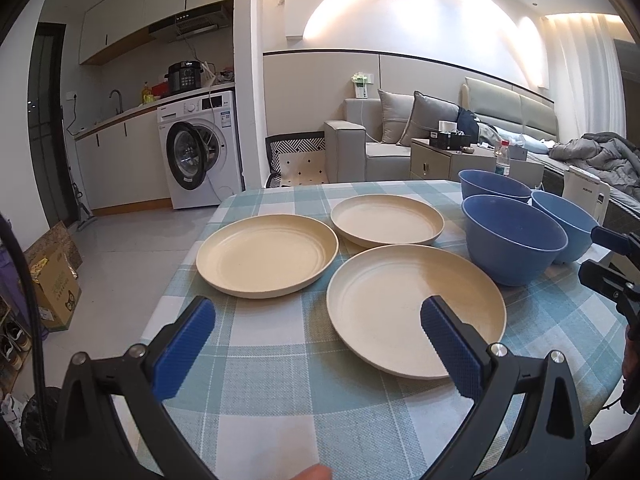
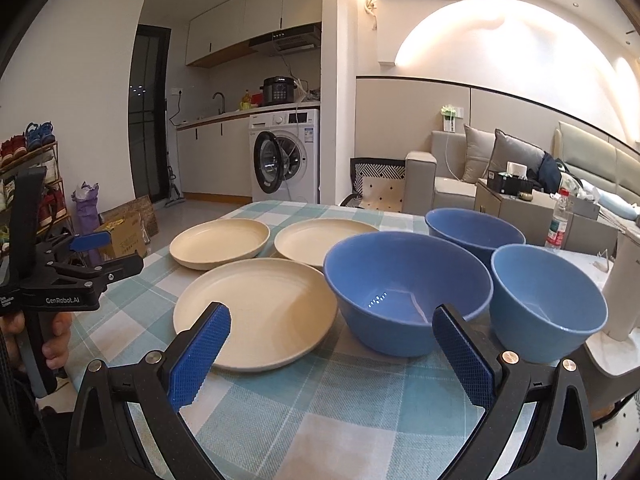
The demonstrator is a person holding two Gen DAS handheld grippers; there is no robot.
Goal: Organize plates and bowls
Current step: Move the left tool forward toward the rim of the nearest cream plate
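**Both Grippers Open Above Unsorted Tableware**

Nearest the lens: blue textured pads of the left gripper [image 1: 316,344], spread wide, empty, hovering over the teal-and-white checked tablecloth [image 1: 280,400]. Same for the right gripper [image 2: 332,354]: spread wide, holding nothing.

Laid out singly, not stacked: three round cream plastic plates, near [image 1: 412,312], left [image 1: 267,254] and far [image 1: 387,220]. Beside them, three deep blue plastic bowls, largest [image 2: 406,292] in front, two smaller [image 2: 548,304] [image 2: 474,230] behind. Likely spread apart so each can be gripped by its rim.

Hidden or unclear: far bowl partly blocked by the front one; table edges cut off; white appliance [image 2: 624,280] at right only partly visible, type uncertain.
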